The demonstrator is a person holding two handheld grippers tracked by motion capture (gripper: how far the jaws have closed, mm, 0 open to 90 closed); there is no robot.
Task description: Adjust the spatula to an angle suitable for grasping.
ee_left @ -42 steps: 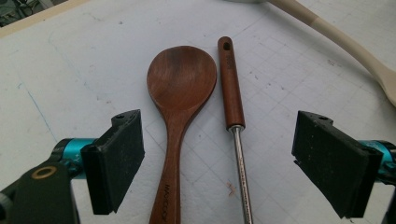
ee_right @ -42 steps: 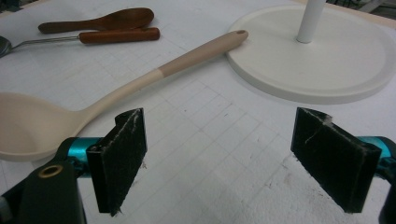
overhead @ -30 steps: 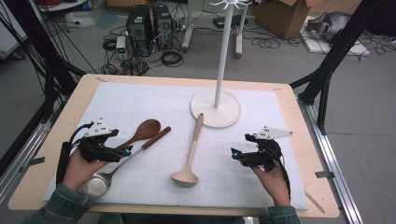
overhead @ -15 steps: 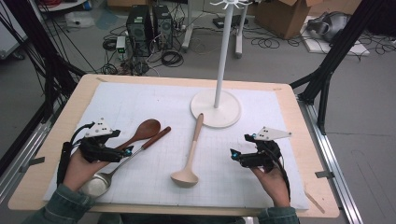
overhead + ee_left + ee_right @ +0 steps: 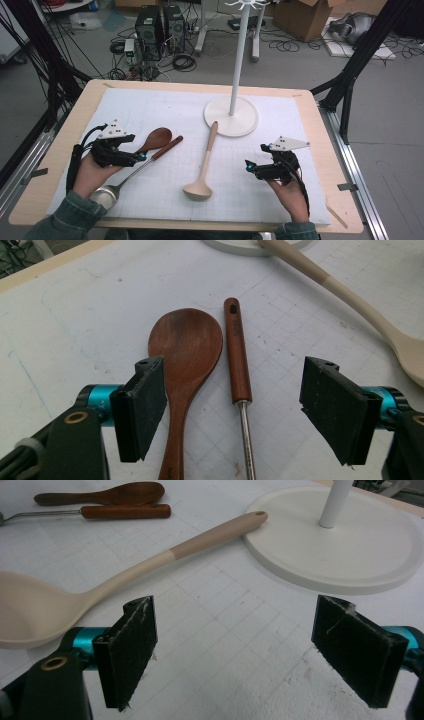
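Since the earlier frames, little has shifted on the table [image 5: 300, 100]; the jaws of the left gripper [image 5: 235, 405] have just been closing, though they are seen spread, with nothing pressed by the pads. Between them lie the neck of the dark wooden spoon [image 5: 182, 370], just beside the left-hand pad, and the wood-handled metal ladle [image 5: 237, 360], whose steel shaft runs down the middle of the gap. Both utensils are laid side by side near the table's left edge, bowl of the spoon pointing toward the far side, and the ladle's metal bowl [image 5: 106, 194] is seen near the front-left corner beside the left hand [image 5: 90, 172]. The right gripper [image 5: 235, 650] is held near the right edge with its jaws spread wide over bare white mat. A beige ladle [image 5: 205, 165] lies in the middle, its handle tip touching the white stand's base [image 5: 231, 116] toward the far edge.
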